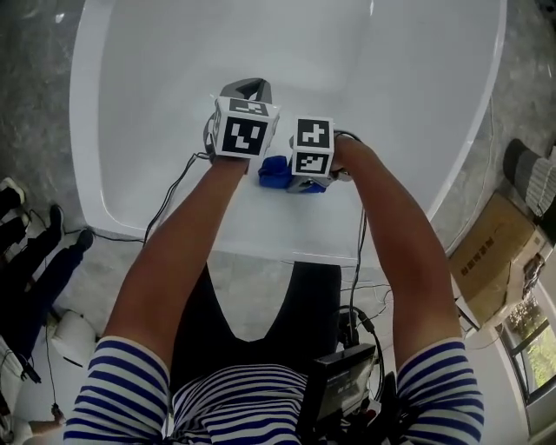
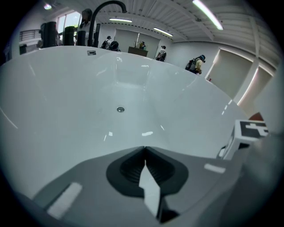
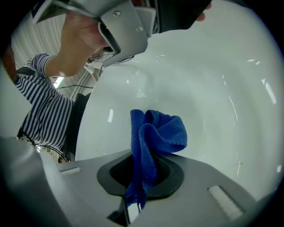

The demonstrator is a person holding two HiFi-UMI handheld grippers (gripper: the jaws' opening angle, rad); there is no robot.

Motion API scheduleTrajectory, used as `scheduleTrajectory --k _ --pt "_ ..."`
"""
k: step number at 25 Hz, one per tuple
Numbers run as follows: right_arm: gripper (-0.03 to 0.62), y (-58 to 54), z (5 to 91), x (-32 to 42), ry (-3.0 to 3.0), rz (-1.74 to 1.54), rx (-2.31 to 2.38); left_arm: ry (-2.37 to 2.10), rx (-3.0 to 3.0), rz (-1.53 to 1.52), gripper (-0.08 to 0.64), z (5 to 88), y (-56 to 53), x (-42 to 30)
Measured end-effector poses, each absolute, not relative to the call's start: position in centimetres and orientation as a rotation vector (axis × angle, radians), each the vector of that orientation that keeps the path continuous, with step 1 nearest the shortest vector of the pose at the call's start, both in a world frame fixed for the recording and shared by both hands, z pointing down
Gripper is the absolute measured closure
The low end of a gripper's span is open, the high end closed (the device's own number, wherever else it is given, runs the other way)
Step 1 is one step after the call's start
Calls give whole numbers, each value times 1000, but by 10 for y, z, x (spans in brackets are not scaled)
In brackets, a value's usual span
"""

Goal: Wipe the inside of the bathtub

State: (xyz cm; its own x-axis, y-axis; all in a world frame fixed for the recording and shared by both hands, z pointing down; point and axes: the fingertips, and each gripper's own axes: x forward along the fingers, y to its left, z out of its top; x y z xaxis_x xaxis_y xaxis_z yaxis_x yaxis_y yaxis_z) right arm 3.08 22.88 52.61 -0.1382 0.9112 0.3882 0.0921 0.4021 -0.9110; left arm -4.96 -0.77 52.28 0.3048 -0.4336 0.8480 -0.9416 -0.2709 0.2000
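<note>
The white bathtub (image 1: 156, 104) fills the head view, and both grippers hang over its near end. My left gripper (image 1: 246, 88) points into the tub with its jaws closed together and nothing between them; in the left gripper view (image 2: 144, 149) it faces the tub floor and the drain (image 2: 120, 109). My right gripper (image 1: 297, 179) sits just to its right, shut on a blue cloth (image 1: 274, 172). In the right gripper view the blue cloth (image 3: 156, 133) sticks up out of the right gripper (image 3: 141, 156) in a bunched fold over the white tub wall (image 3: 213, 88).
A black faucet (image 2: 100, 11) rises at the tub's far rim. Cables (image 1: 174, 187) run over the near rim to the floor. A cardboard box (image 1: 489, 245) lies at the right, shoes (image 1: 26, 228) at the left. Several people (image 2: 195, 64) stand far behind the tub.
</note>
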Motion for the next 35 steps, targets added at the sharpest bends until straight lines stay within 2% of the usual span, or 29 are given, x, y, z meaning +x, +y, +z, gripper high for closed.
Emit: scheduleTrajectory --k 9,26,35 --pt "552 246 450 34 -1529 1000 -992 -1220 1857 884 558 479 -15 -37" --pt "551 270 372 19 -1468 1083 -1131 -1212 1842 887 557 438 -19 -51" --pt "550 179 389 51 -1542 980 -913 -1226 1834 885 557 438 -27 -52"
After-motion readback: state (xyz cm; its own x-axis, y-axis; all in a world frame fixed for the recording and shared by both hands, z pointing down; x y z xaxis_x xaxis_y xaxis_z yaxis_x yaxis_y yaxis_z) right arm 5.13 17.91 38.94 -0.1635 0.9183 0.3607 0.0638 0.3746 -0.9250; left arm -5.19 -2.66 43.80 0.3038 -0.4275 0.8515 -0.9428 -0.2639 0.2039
